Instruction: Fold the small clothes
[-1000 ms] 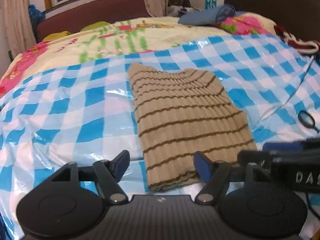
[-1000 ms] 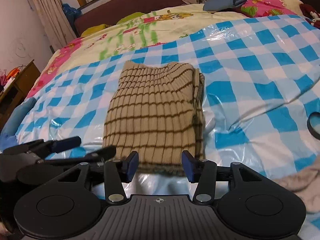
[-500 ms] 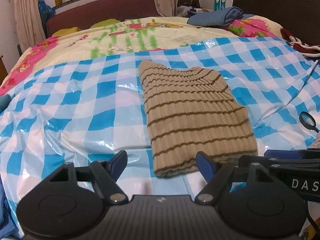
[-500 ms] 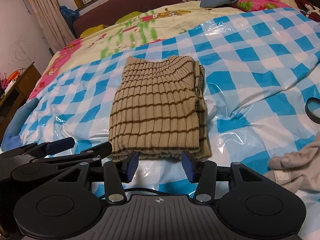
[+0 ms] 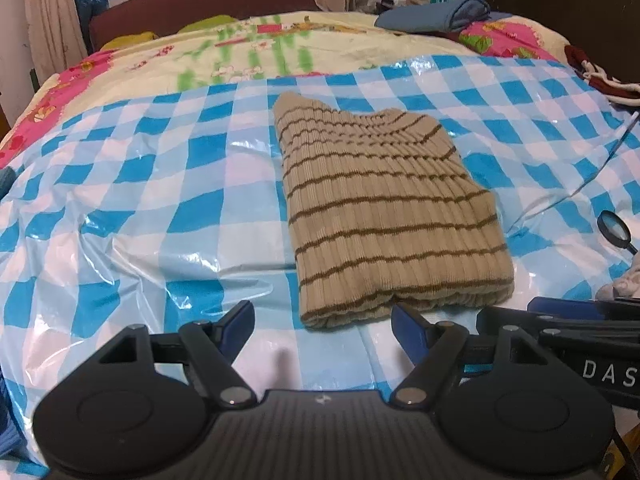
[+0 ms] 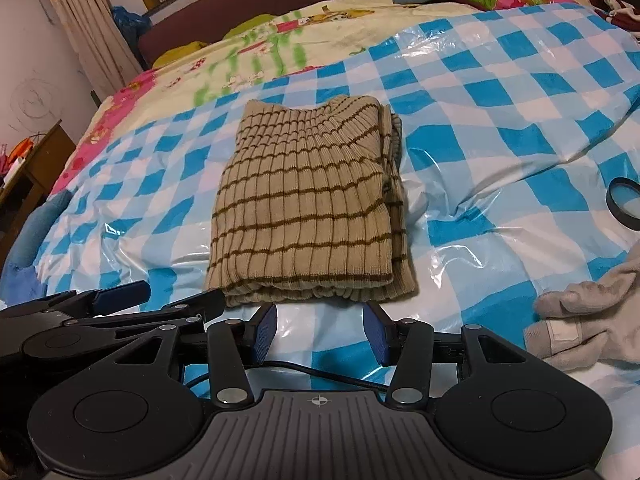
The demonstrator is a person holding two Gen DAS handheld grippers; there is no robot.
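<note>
- Sweater (image 5: 392,216), tan with thin brown stripes, lies folded in a neat rectangle on the blue-and-white checked plastic sheet (image 5: 140,184) covering the bed.
- Left tool (image 5: 322,322) hovers just short of the sweater's near edge, fingers spread, holding nothing.
- Right tool (image 6: 320,330) sits beside it, also spread and empty, facing the same near edge.
- A gray garment (image 6: 592,316) lies crumpled to the right, apart from the sweater; a black ring (image 6: 622,202) rests on the sheet nearby.
</note>
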